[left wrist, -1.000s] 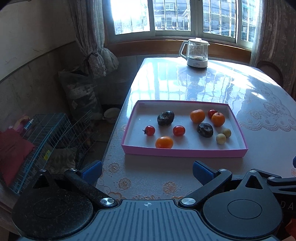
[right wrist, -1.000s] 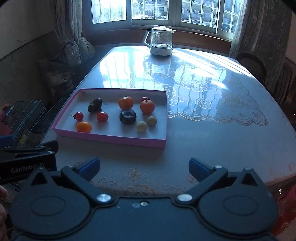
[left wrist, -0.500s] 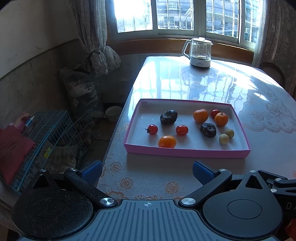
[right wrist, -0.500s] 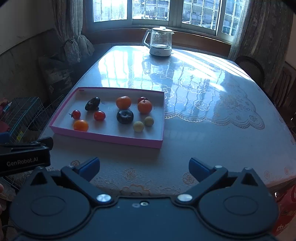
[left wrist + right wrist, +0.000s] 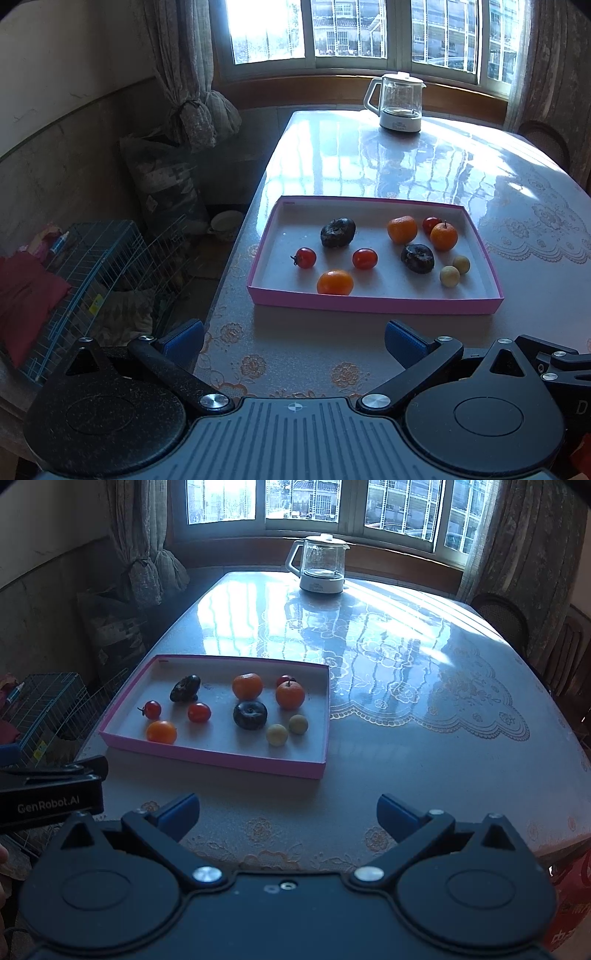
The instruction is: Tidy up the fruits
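Note:
A shallow pink tray (image 5: pixel 373 305) (image 5: pixel 221 757) lies near the table's front left edge. Inside it are three oranges, one at the front (image 5: pixel 335 282) (image 5: pixel 161 732), three small red tomatoes, one at the left (image 5: pixel 305 257) (image 5: pixel 152 709), two dark fruits (image 5: pixel 337 231) (image 5: pixel 250 714) and two pale round fruits (image 5: pixel 449 276) (image 5: pixel 277 734). My left gripper (image 5: pixel 295 341) is open over the near table edge, short of the tray, with nothing between its blue pads. Open as well, my right gripper (image 5: pixel 288 814) hovers to the tray's near right, holding nothing.
A glass kettle (image 5: pixel 399 103) (image 5: pixel 320 568) stands at the table's far end by the window. Left of the table, on the floor, are a wire cage (image 5: pixel 88 266), a dark bag (image 5: pixel 162 184) and a bowl (image 5: pixel 225 223). A chair back (image 5: pixel 498 616) stands at the right.
Both grippers have drifted slightly: the tray sits a little further right in the left view and a little further left in the right view. Both stayed open.

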`<action>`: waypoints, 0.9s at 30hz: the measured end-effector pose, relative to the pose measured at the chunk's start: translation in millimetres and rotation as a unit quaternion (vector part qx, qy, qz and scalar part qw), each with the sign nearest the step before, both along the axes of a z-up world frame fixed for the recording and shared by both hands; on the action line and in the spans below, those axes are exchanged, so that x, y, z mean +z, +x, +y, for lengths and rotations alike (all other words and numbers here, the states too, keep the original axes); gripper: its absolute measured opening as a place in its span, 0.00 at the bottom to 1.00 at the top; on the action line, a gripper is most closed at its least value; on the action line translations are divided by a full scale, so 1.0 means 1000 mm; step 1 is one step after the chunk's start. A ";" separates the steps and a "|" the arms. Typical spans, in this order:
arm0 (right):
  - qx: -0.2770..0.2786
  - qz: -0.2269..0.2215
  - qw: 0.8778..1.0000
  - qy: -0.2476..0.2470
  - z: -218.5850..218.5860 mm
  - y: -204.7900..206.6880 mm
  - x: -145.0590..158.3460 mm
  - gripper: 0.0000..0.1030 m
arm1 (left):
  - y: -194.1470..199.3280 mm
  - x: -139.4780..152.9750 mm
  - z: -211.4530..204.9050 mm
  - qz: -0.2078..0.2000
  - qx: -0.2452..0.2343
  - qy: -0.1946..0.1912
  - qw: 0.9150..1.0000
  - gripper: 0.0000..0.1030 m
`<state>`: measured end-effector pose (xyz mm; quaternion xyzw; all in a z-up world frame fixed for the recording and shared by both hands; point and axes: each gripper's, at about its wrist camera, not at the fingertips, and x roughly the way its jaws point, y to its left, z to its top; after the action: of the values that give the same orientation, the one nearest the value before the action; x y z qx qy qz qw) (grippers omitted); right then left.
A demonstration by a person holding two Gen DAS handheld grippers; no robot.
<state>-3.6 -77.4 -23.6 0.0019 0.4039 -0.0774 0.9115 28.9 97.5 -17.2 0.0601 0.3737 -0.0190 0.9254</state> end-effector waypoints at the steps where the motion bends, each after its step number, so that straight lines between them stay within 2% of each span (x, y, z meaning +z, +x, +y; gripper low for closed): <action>1: 0.000 0.000 1.000 0.000 0.000 0.000 0.000 1.00 | 0.000 0.000 0.000 0.000 0.000 0.001 1.000 1.00; 27: -0.002 -0.002 1.000 -0.006 -0.001 0.003 0.002 1.00 | 0.003 -0.002 0.001 0.000 0.000 0.000 1.000 1.00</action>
<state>-0.1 -78.9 -21.4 -0.0025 0.4018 -0.0813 0.9121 32.1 98.4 -18.7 0.0605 0.3737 -0.0190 0.9254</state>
